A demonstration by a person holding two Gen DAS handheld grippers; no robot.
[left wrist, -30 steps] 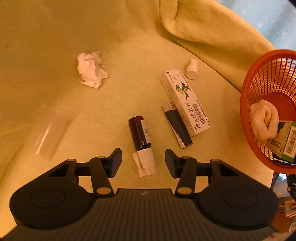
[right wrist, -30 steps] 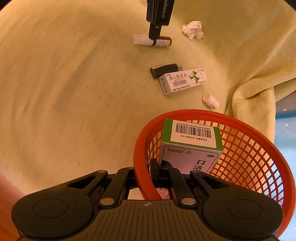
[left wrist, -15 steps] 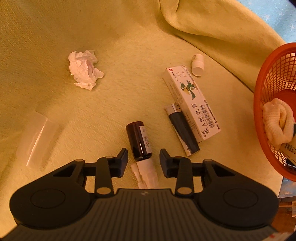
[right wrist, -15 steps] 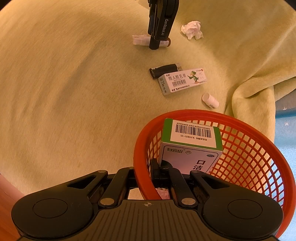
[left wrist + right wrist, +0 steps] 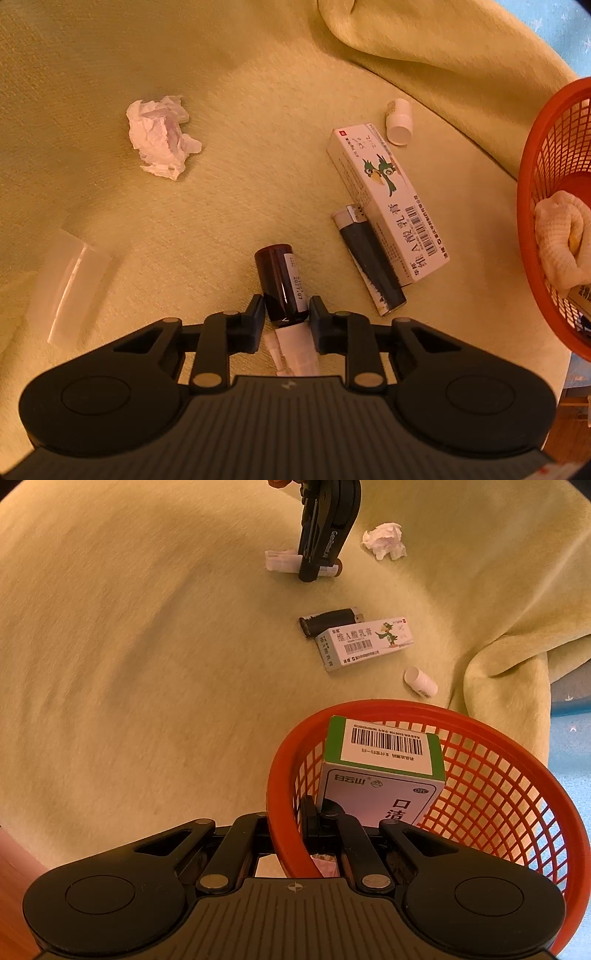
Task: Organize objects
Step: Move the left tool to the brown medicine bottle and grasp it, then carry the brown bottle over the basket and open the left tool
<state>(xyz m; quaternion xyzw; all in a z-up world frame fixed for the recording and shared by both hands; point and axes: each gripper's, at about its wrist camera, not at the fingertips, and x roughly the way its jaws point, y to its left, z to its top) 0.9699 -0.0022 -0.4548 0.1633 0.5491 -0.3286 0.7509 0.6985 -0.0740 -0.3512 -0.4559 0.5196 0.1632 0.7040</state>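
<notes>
on the yellow-green blanket (image 5: 258,92), your left gripper (image 5: 287,309) is clamped on the brown spray bottle (image 5: 280,282); your right gripper (image 5: 286,821) pinches the red basket (image 5: 491,746) rim.

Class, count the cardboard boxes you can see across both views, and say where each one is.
2. The white dragon box lies on the yellow blanket, touching the black lighter. The green-edged box stands in the red basket. More may be hidden there.
</notes>
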